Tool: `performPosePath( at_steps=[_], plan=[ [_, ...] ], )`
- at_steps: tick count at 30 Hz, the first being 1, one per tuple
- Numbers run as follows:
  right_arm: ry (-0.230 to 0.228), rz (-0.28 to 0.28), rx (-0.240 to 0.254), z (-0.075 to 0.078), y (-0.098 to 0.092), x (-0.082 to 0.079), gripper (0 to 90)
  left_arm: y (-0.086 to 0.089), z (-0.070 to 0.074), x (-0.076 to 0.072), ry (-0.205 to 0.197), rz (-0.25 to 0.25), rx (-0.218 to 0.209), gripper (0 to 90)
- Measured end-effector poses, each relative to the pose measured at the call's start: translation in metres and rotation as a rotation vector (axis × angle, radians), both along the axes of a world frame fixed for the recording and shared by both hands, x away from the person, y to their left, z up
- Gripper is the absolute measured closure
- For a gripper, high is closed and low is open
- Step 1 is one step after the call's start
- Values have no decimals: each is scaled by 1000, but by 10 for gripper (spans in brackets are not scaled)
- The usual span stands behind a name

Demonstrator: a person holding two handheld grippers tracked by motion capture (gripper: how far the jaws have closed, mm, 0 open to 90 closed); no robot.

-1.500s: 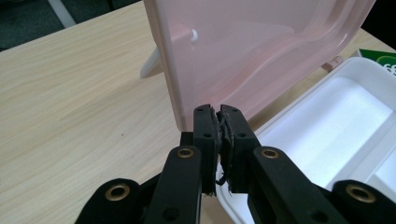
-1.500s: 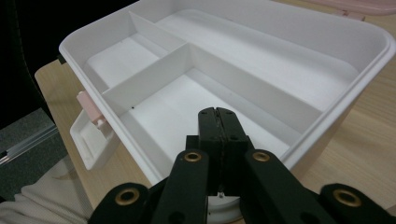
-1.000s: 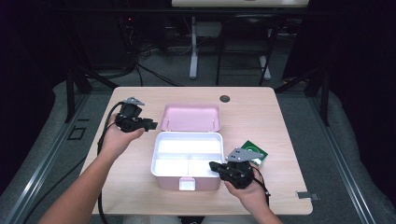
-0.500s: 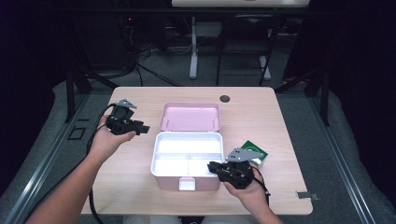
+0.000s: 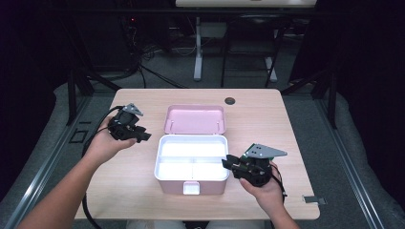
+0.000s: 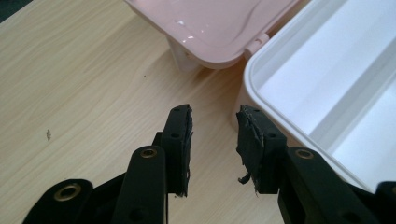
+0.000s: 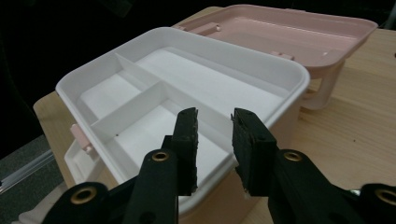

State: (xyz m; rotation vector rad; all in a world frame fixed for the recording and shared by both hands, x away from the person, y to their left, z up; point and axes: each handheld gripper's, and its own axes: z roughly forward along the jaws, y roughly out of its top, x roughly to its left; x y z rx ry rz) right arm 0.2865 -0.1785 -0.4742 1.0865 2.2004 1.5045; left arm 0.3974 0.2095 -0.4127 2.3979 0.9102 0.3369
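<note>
A pink box (image 5: 191,183) stands open mid-table, its white divided tray (image 5: 191,138) bare and its pink lid (image 5: 195,119) lying back flat behind it. My left gripper (image 5: 143,136) hovers left of the box and points at the corner near the hinge; its jaws have just been closing a little and stand open with nothing between them (image 6: 214,135). My right gripper (image 5: 227,163) sits at the box's front right corner. Its jaws have just been opening and stand apart above the tray's rim (image 7: 214,135), not pressing on it. The tray's dividers (image 7: 130,105) show beyond them.
The box's white latch (image 5: 191,187) faces the front table edge. A dark round grommet (image 5: 230,100) sits in the wooden tabletop (image 5: 138,191) at the back. A cable trails from the left gripper off the table's left side. Dark floor and stands surround the table.
The right gripper's jaws have come apart, and the hand has lifted and shifted slightly right, its grey plate now covering the green packet seen before. The left hand has barely moved.
</note>
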Motion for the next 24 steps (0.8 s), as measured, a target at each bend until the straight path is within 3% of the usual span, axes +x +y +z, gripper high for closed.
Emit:
performPosePath(
  at_steps=[4,8,19,24],
  plan=[
    [19,-44,-8,-4,-12,7,652,-11,5,-2,-6,-59,76,640],
    [28,-73,-22,-9,-18,10,635,-21,9,-4,3,-107,117,639],
    [47,-96,-26,-14,-25,12,622,-53,14,-12,12,-266,245,647],
    [52,-106,-24,-17,-29,13,613,-70,14,-16,36,-353,301,671]
  ],
)
